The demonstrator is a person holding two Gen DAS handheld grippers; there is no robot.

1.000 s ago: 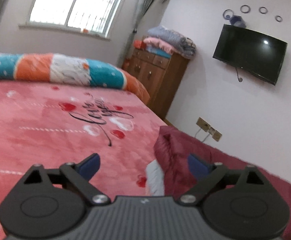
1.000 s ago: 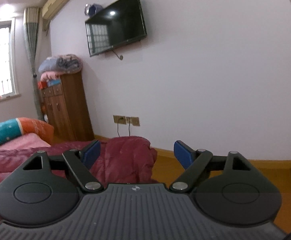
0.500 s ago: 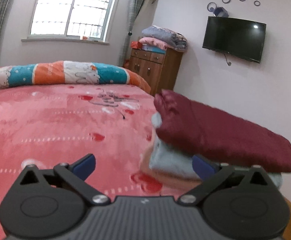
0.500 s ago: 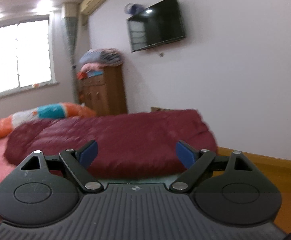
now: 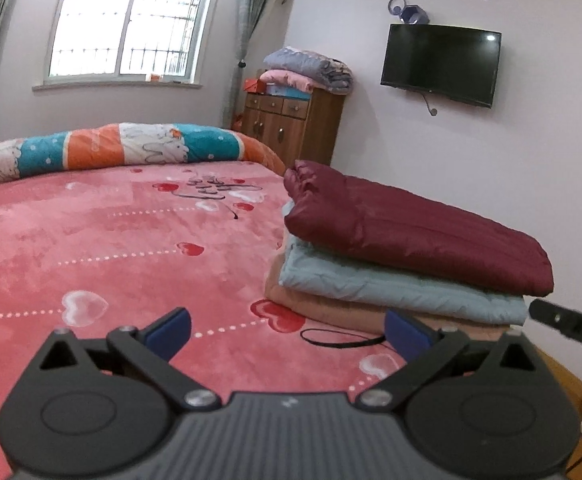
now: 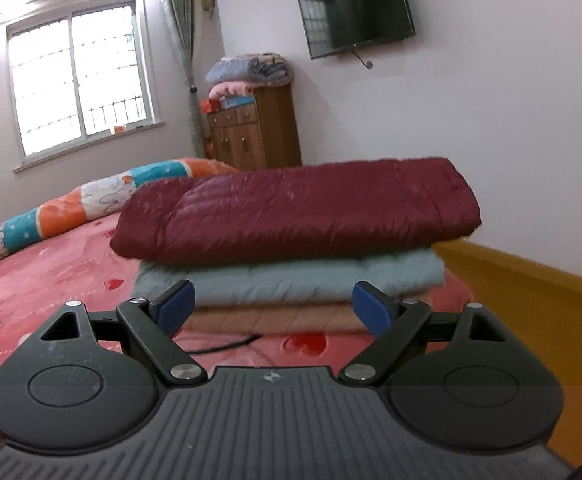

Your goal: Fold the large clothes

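Note:
A folded maroon down jacket [image 5: 411, 232] [image 6: 291, 212] lies on top of a stack at the right edge of the pink bed [image 5: 91, 240]. Under it are a folded light blue garment [image 5: 391, 288] [image 6: 291, 280] and a peach one [image 5: 331, 308] [image 6: 271, 318]. My left gripper [image 5: 287, 332] is open over the bedspread, with the stack ahead and to its right; nothing is between its fingers. My right gripper [image 6: 273, 308] is open and faces the stack's long side from a short way off, also with nothing between its fingers.
A thin black cord loop [image 5: 339, 340] lies on the bedspread in front of the stack. A rolled patterned quilt [image 5: 111, 148] runs along the far side of the bed. Beyond stand a wooden cabinet [image 5: 291, 132] with blankets on it and a wall TV [image 5: 441, 64]. Orange floor [image 6: 531, 300] lies right of the bed.
Both grippers have drawn back from the maroon jacket, which now lies settled on the stack and farther off. The whole stack has come into both views. Both stay open.

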